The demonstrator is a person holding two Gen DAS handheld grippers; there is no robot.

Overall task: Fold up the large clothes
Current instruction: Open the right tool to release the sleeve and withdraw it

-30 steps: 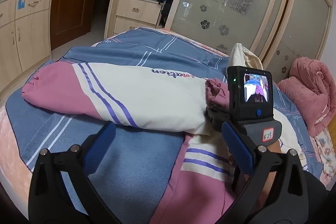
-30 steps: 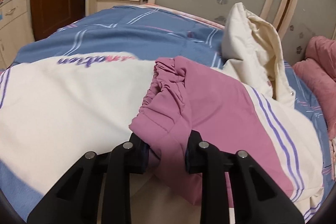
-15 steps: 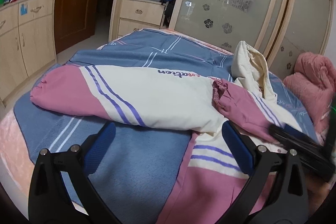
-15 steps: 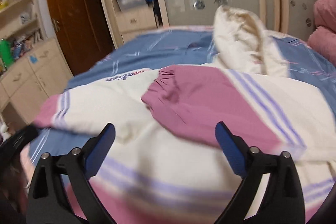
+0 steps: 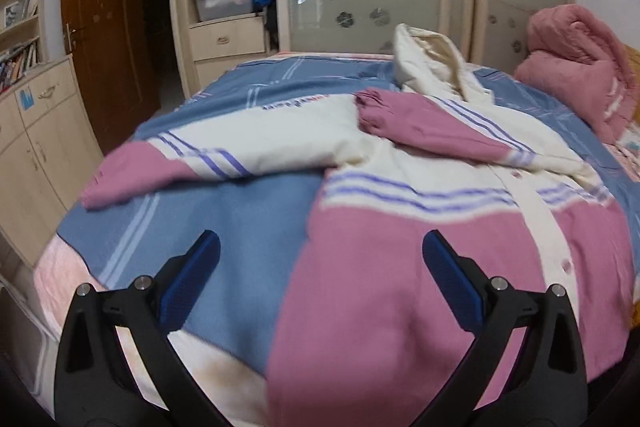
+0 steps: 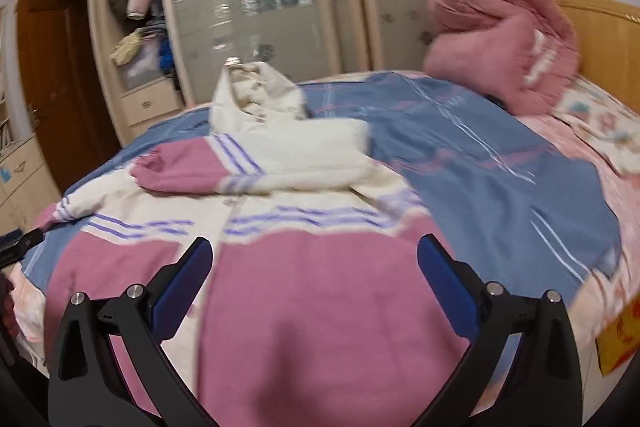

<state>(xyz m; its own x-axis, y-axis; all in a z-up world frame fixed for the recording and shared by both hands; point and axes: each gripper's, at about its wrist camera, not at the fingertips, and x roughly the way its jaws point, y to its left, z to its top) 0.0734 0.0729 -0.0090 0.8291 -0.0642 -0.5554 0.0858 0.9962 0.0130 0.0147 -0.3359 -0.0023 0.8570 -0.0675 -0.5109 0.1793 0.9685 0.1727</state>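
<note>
The jacket (image 5: 400, 227), pink and cream with purple stripes, lies spread on the bed (image 5: 248, 219), one sleeve (image 5: 424, 131) folded across its chest. Both grippers, left (image 5: 320, 279) and right (image 6: 316, 279), hover above its hem, fingers wide apart and empty.

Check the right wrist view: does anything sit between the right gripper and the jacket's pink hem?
Nothing visible does. The right gripper hangs open directly over the jacket, its pink hem bare below; the folded sleeve lies farther back.
</note>
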